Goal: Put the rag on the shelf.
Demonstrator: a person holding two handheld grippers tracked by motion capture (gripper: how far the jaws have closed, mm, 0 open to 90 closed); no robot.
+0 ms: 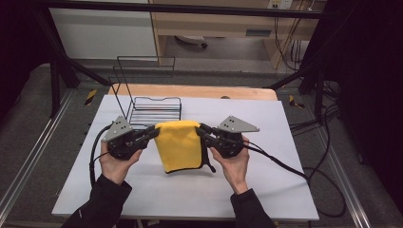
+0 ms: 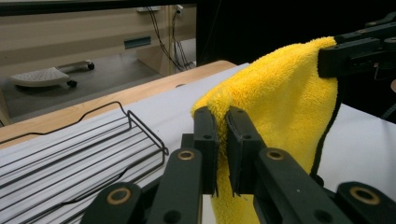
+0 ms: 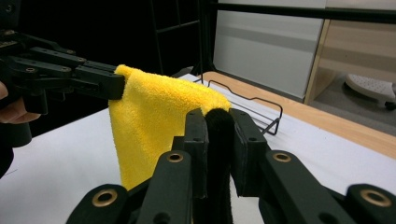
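Nearest the lens in the left gripper view, the left claw (image 2: 223,140) is seen clamped on one top corner of a yellow cloth (image 2: 275,112); in the right gripper view the right claw (image 3: 219,140) is likewise closed on the other top corner, where the cloth's black-trimmed edge is bunched between the jaws.

Taken from largest to smallest, the white worktop (image 1: 266,190) is met first, spread over a wooden table whose far edge (image 1: 190,90) is left bare at 12 o'clock. A black wire rack (image 1: 157,110) is set on the worktop toward 11 o'clock from the cloth, just behind it. The cloth (image 1: 179,145) is held at the centre of the worktop, stretched between the left claw (image 1: 153,133) at 9 o'clock and the right claw (image 1: 202,130) at 3 o'clock, its top edge taut and the rest hanging down, folded double. Whether its lower hem touches the worktop cannot be told.

The cloth is judged to be light, soft and limp, with a plush pile that should be gripped without slipping. No shape will be kept by it unaided, so it is best held at the two top corners, as now, with the edge kept tensioned; a single central pinch would let it collapse into a bundle.
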